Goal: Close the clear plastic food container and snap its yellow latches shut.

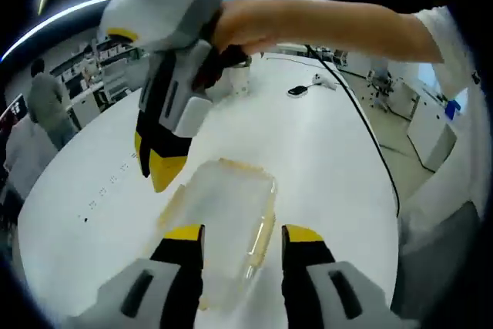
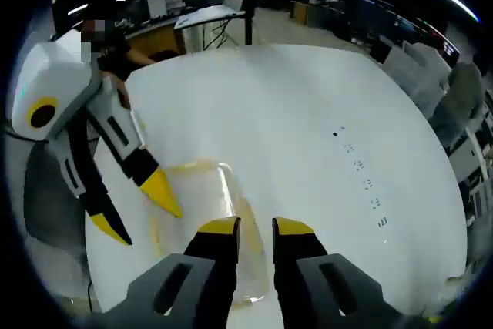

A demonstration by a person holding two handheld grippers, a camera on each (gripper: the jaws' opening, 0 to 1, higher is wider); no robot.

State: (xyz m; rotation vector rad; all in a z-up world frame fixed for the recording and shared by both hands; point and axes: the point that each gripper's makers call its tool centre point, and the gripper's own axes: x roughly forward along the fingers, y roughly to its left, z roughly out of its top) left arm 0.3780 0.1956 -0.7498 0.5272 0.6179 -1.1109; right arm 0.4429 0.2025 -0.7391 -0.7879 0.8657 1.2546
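Background, far left: two people (image 1: 42, 102) stand by shelving, well apart from the work.
Table (image 1: 331, 159): white, round-edged; cable and small dark object (image 1: 298, 91) lie toward its far side.
Right gripper (image 1: 158, 171): seen in left gripper view, held by a hand (image 1: 239, 28), yellow tips pointing down just beside the container's far-left corner; jaws slightly apart, holding nothing.
Container (image 1: 227, 217): clear plastic w/ yellowish edges, flat on table, between the two grippers; lid looks down, but whether seated can't be told.
Latches: yellow trim shows along the rim (image 1: 264, 238); open vs. snapped not readable.
Left gripper (image 1: 243, 236): jaws parted wide, hovering over container's near end, gripping nothing. In right gripper view it comes in at left (image 2: 135, 213).
Risk 1: light container may skid on smooth table if pushed from one side only.
Risk 2: pressing a latch w/ lid misaligned could pop a corner up.
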